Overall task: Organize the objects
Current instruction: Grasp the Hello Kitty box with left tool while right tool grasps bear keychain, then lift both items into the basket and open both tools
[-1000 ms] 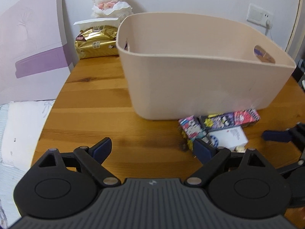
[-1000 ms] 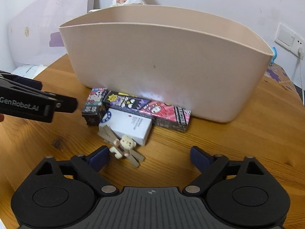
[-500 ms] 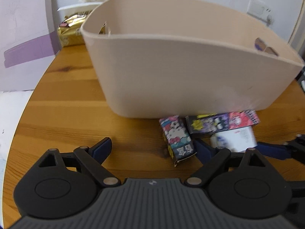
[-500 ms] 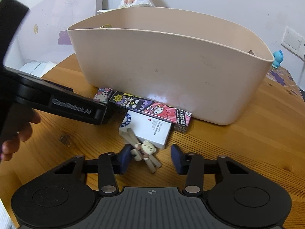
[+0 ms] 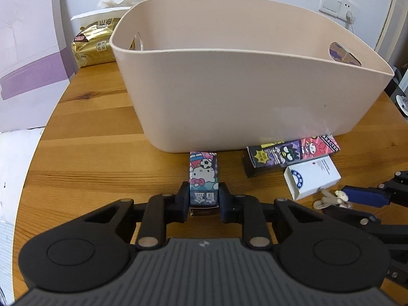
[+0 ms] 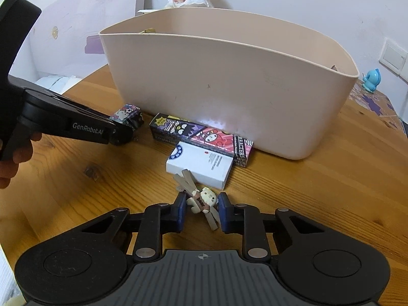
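Lifting both catches into the big beige plastic tub [image 5: 242, 97] is the step I judge to be in hand, and its near wall stands tall on the round wooden surface [image 5: 89, 153], so each should rise well clear of the rim. The left tongs [image 5: 204, 200] have just closed and pinch the near end of the small cartoon-cat printed box [image 5: 203, 176], which lies just before the tub; gripped at one end, it may droop. The right tongs [image 6: 200, 210], also just closing, flank the tiny cream bear clip [image 6: 201, 200], with a slight gap showing on one side; squeeze fully first
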`<state>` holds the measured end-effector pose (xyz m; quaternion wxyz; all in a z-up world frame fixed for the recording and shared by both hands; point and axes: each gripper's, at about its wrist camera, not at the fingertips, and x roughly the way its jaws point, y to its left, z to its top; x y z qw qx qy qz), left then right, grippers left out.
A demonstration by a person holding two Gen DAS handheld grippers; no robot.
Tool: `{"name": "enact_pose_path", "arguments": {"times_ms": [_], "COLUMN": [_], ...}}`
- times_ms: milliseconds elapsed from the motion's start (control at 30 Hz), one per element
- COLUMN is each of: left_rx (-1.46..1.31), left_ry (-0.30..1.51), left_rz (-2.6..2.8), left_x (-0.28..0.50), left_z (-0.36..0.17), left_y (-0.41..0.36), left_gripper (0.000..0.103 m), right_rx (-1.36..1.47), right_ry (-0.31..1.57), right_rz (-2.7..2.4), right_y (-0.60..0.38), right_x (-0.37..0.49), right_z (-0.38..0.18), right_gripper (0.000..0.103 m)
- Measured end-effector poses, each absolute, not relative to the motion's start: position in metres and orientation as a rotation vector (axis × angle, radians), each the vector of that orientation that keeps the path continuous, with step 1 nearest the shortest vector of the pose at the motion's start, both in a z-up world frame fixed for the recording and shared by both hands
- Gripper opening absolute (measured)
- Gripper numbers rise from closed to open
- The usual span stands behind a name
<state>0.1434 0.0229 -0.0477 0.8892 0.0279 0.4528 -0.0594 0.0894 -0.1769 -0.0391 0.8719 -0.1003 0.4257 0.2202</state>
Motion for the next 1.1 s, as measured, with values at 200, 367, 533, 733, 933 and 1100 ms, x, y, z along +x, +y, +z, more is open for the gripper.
{"name": "enact_pose_path", "arguments": {"times_ms": [200,367,533,733,933,1100], "left_rx": [0.068,0.102,0.159,0.164,0.171,0.176], "left_ry": [0.918,0.857,0.765,0.666,0.660,0.704], "left_rz": [-0.142,-0.167,-0.178,-0.169,-0.153,-0.111], "left_x": [0.125,0.104,0.091,0.100,0.137,0.178], "left_z": [-0.037,-0.011,0.021,0.058,0.071,0.065], "left_y": [0.028,0.026,0.019,0.011,0.000,-0.010], "left_gripper": [0.025,0.025,0.025,0.025,0.025,0.025], "right_rx": [-0.186,-0.156,-0.133,-0.108,-0.082,-0.065], "right_ry": [0.851,0.779,0.685,0.585,0.533,0.543], "right_rz": [0.445,0.433,0.417,0.392,0.367,0.335], "right_y": [-0.192,-0.210,-0.218,-0.224,-0.225,-0.220], "right_x": [0.081,0.072,0.073,0.088,0.118,0.150], "right_z": [-0.023,0.009,0.045,0.082,0.105,0.104], "right_gripper": [0.023,0.023,0.023,0.023,0.023,0.023]}}
